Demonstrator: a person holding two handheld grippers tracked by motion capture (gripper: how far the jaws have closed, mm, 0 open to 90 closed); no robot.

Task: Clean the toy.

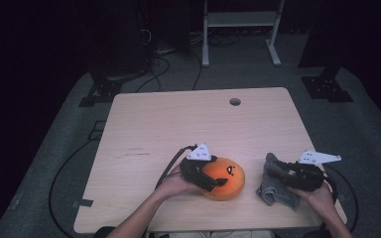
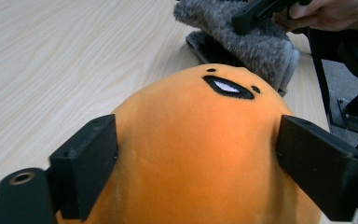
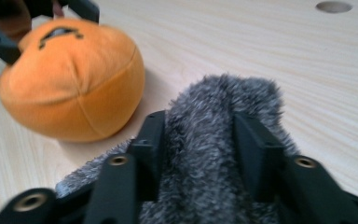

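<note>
Jaws of left gripper (image 2: pixel 200 154) spread wide around orange plush ball (image 1: pixel 223 177), pads level with its flanks, squeezing or merely touching impossible to tell. Jaws of right gripper (image 3: pixel 200 140) roughly half apart, ridge of grey fluffy cloth (image 3: pixel 214 140) bunched between them, pads brushing the pile, no clear pinch. Ball sitting on desk (image 1: pixel 178 119) near front edge, about midway along it, stitched face (image 2: pixel 228 87) turned up. Cloth crumpled near front right corner, just beside ball but apart from it. Step in hand, as a judgement: steadying ball with left, taking cloth with right, probably to wipe or cover ball. To do well: close right jaws on a thick fold rather than loose pile, keep cloth gathered so no trailing corner drags. Left grip best kept low on ball's widest part; soft round plush likely to squirt out if pinched high.
</note>
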